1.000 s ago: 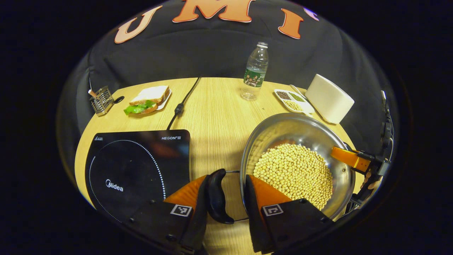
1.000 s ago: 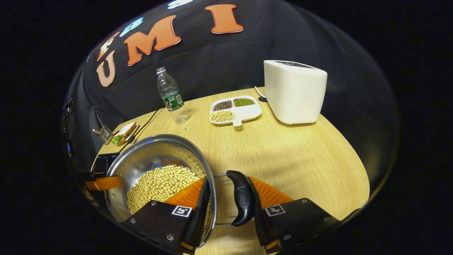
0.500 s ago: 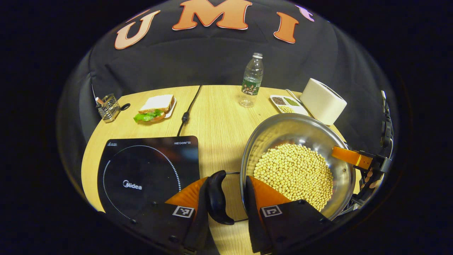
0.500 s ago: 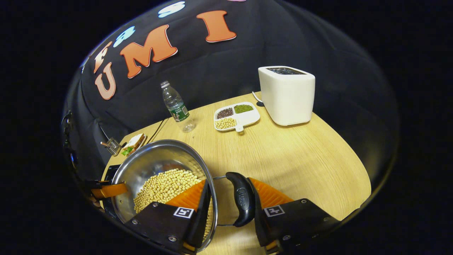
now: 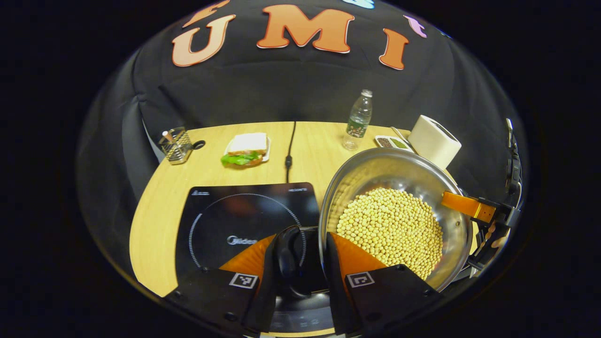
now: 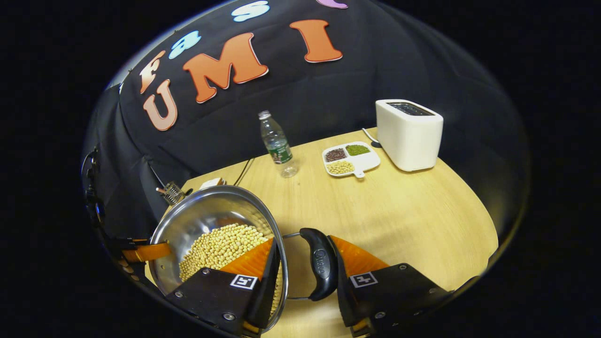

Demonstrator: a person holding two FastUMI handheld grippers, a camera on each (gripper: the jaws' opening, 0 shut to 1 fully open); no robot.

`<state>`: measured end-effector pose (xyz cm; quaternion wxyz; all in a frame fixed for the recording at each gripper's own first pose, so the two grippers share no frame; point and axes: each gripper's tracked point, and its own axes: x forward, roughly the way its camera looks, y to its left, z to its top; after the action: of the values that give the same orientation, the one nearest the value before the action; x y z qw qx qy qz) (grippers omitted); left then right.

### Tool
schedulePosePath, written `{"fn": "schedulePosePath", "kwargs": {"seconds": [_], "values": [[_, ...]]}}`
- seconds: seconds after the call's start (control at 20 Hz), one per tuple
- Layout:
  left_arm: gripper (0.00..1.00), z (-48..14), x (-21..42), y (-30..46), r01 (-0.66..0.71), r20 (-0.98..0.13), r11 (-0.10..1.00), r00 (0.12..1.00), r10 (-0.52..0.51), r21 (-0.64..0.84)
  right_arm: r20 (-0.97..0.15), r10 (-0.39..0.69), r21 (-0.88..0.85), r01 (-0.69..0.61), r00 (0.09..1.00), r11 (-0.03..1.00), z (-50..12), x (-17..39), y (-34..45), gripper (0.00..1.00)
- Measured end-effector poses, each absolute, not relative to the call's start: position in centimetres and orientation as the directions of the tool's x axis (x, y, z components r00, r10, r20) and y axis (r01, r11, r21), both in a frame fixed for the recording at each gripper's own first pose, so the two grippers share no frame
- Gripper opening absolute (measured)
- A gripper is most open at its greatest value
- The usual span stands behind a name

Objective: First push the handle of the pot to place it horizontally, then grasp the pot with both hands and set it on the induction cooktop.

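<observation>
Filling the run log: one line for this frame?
phase: carry | left gripper: shut on pot handle | right gripper: shut on pot handle | pot: partly over cooktop, not set down

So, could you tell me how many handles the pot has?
2: the left handle sits between the left gripper's fingers over the induction cooktop; the right handle sits between the right gripper's fingers, across the pot.

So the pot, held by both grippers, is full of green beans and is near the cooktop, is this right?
Not quite: the pot holds pale yellow beans, not green ones, as the left gripper view shows. The rest stands: the left gripper and the right gripper hold it, near the cooktop.
</observation>
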<state>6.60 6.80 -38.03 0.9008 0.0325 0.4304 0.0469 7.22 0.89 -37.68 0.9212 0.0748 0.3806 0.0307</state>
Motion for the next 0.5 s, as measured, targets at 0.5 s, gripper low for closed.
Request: {"fn": "schedulePosePath", "kwargs": {"seconds": [0.5], "values": [[0.58, -36.9, 3.8, 16.8, -0.107, -0.782, 0.988, 0.604, 0.153, 0.111, -0.716, 0.152, 0.178, -0.032, 0.682, 0.983, -38.6, 6.4, 11.1, 0.57]]}}
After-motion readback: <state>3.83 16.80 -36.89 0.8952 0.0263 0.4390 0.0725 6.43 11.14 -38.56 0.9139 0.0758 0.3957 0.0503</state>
